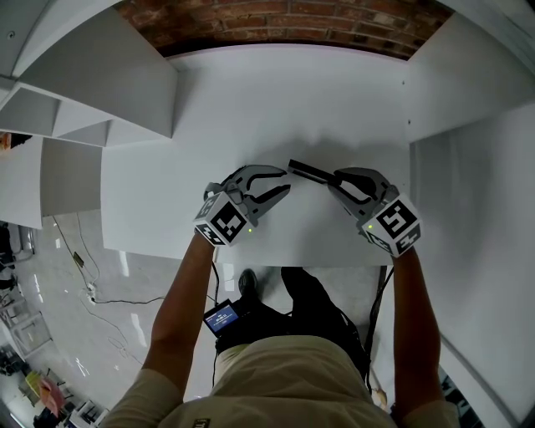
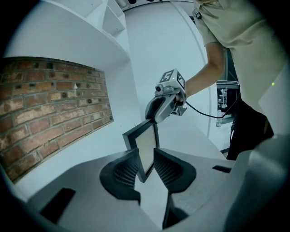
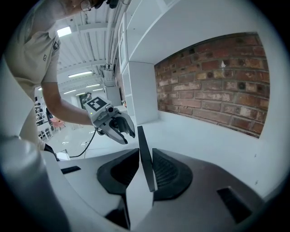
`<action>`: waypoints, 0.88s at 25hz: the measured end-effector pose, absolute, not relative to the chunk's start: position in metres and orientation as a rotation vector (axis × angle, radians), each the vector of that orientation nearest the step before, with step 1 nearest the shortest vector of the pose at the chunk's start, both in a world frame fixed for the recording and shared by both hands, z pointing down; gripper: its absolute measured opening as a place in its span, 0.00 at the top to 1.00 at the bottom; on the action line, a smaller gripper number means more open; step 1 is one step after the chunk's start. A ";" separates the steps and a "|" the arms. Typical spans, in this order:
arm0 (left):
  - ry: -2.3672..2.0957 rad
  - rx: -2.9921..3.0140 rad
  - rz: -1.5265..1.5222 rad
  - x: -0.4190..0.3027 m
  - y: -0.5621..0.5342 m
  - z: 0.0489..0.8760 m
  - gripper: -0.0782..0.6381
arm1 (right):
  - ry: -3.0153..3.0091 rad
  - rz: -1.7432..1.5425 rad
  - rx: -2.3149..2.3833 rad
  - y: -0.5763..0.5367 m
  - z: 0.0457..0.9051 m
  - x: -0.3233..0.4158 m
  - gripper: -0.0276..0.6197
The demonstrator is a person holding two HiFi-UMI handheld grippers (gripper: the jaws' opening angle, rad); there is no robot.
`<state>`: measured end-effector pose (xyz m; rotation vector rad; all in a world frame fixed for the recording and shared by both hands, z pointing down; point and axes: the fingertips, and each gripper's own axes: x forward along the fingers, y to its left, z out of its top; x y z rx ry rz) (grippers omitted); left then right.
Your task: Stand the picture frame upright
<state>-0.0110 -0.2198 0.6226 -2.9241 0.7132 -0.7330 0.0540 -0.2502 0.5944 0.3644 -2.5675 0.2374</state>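
Note:
A dark-rimmed picture frame (image 1: 311, 173) with a pale face hangs just above the white table (image 1: 251, 100), held between both grippers. My right gripper (image 1: 334, 180) is shut on its right end; in the right gripper view the picture frame (image 3: 144, 158) stands edge-on between the pads (image 3: 165, 174). My left gripper (image 1: 287, 179) meets the frame's left end. In the left gripper view a lower corner of the picture frame (image 2: 146, 145) fills the gap between the pads (image 2: 127, 170), its face turned at an angle. The right gripper (image 2: 156, 115) grips its far edge.
A brick wall (image 1: 284, 21) runs behind the table. White shelving (image 1: 92, 92) stands at the left and a white panel (image 1: 468, 167) at the right. The table's front edge (image 1: 251, 253) lies just below the grippers.

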 end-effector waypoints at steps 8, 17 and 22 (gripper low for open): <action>0.721 -2.924 -0.761 -0.016 -0.218 0.626 0.75 | -2.579 0.247 0.344 -0.247 0.596 0.057 0.78; 0.715 -2.928 -0.757 -0.017 -0.218 0.629 0.75 | -2.574 0.230 0.343 -0.248 0.596 0.055 0.73; 0.707 -2.926 -0.754 -0.019 -0.218 0.625 0.75 | -2.571 0.223 0.353 -0.248 0.593 0.056 0.72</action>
